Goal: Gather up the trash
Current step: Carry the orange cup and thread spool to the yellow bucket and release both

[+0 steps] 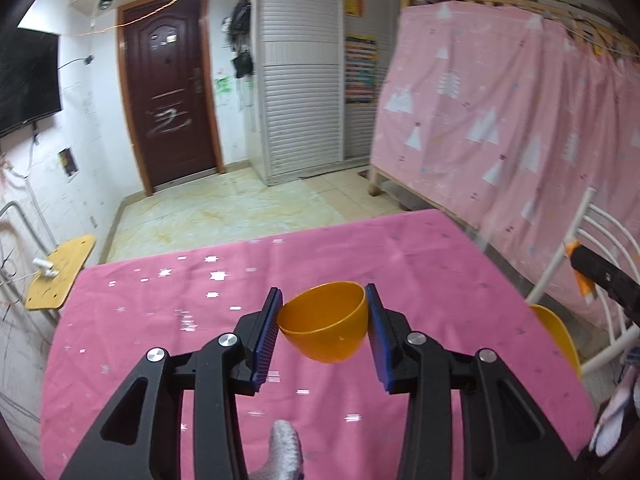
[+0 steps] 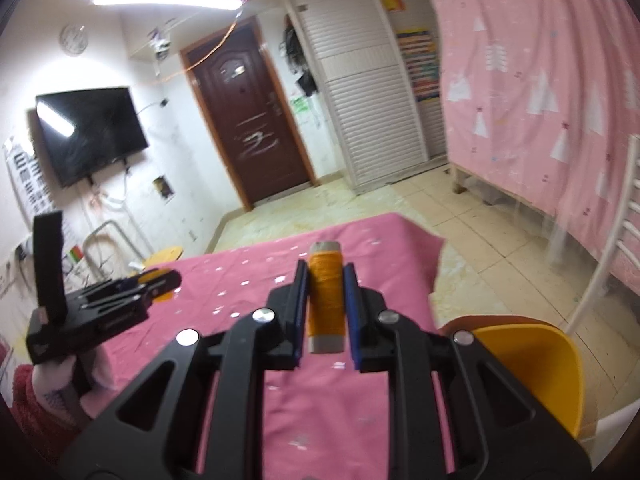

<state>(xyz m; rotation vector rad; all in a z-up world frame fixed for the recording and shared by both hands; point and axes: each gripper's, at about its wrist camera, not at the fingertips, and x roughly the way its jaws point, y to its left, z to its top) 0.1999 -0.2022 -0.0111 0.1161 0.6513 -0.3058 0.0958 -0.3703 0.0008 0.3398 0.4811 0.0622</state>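
While the pink-clothed table [image 1: 160,320] lies below both tools, an orange cup [image 1: 326,326] is gripped by the left gripper [image 1: 325,334], its blue pads [image 1: 267,338] pressed to either side of the cup and the cup lifted clear of the cloth. An orange thread spool [image 2: 326,300] is clamped upright by the right gripper [image 2: 326,294], the jaws nearly closed on it, over the table's middle. The far table edge is seen just beyond the cup, with open tiled floor [image 1: 224,216] reaching to a brown door [image 1: 168,92]. To the right, a pink curtain [image 1: 500,120] and a white chair [image 1: 600,248] stand close by the table edge. An orange bin [image 2: 536,364] is seen beside the near right corner.
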